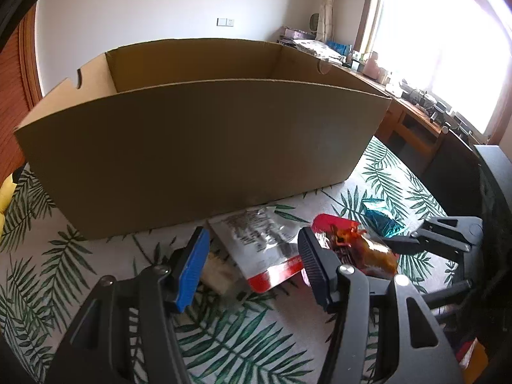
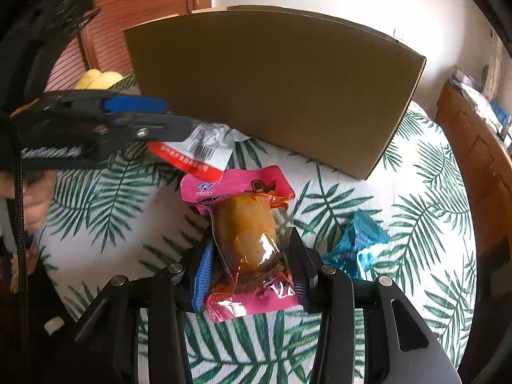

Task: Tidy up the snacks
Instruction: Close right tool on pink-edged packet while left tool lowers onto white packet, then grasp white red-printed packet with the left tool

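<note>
An open cardboard box (image 1: 198, 147) stands on the palm-leaf cloth; it also shows in the right wrist view (image 2: 275, 86). My left gripper (image 1: 252, 256) is open, its jaws on either side of a silver and red snack packet (image 1: 259, 243) lying in front of the box; that packet also shows in the right wrist view (image 2: 198, 150). My right gripper (image 2: 249, 265) is shut on a pink packet with a brown snack inside (image 2: 246, 233), seen in the left wrist view (image 1: 358, 246). A blue foil packet (image 2: 358, 243) lies to the right.
A palm-leaf tablecloth (image 2: 400, 217) covers the table. A yellow object (image 2: 96, 78) lies at the far left behind the left gripper (image 2: 153, 118). A wooden desk with clutter (image 1: 412, 102) stands under the window at the right.
</note>
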